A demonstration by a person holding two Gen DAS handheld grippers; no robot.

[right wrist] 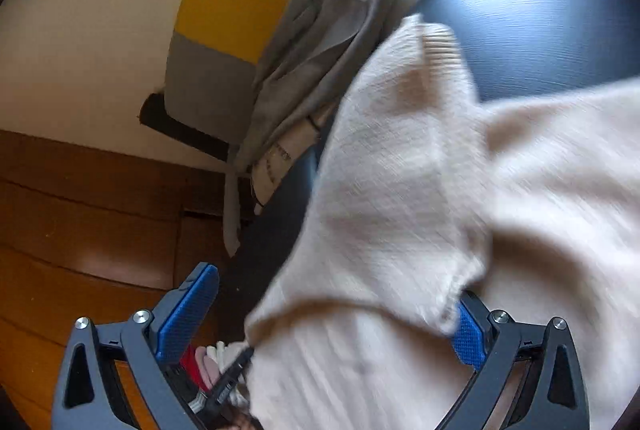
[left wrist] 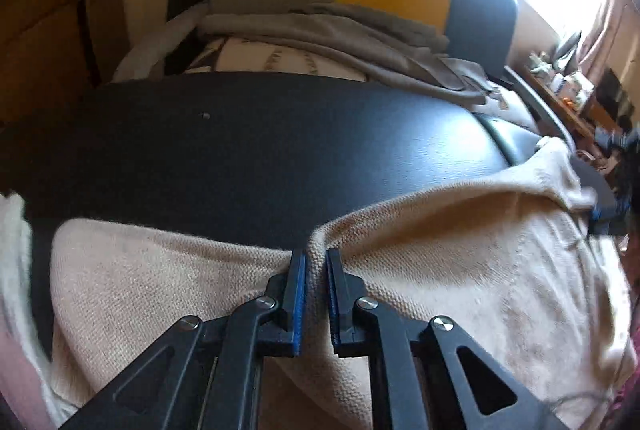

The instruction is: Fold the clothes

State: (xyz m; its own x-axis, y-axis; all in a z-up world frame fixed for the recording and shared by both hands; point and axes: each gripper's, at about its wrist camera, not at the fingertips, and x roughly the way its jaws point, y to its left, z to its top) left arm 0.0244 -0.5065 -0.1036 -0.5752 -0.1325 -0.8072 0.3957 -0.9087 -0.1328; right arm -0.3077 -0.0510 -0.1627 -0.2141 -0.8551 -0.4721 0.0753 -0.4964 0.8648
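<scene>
The left gripper [left wrist: 316,258] is being held low over the dark table [left wrist: 248,150], its blue-padded fingers [left wrist: 299,294] drawn nearly together and pinching a raised fold of the cream knit sweater [left wrist: 460,254] at its upper edge. The sweater is being spread across the near side of the table, one ribbed cuff [left wrist: 560,166] trailing toward the right edge. In the right wrist view, the right gripper [right wrist: 328,314] is being shown with its fingers [right wrist: 188,310] spread wide — the sweater [right wrist: 400,190] is being draped over and between them, blurred, with no pinch visible. A grey garment [right wrist: 312,70] is lying at the far side of the table, beside a grey-and-yellow cushion [right wrist: 224,30]. Wooden flooring [right wrist: 80,210] is being seen below.
</scene>
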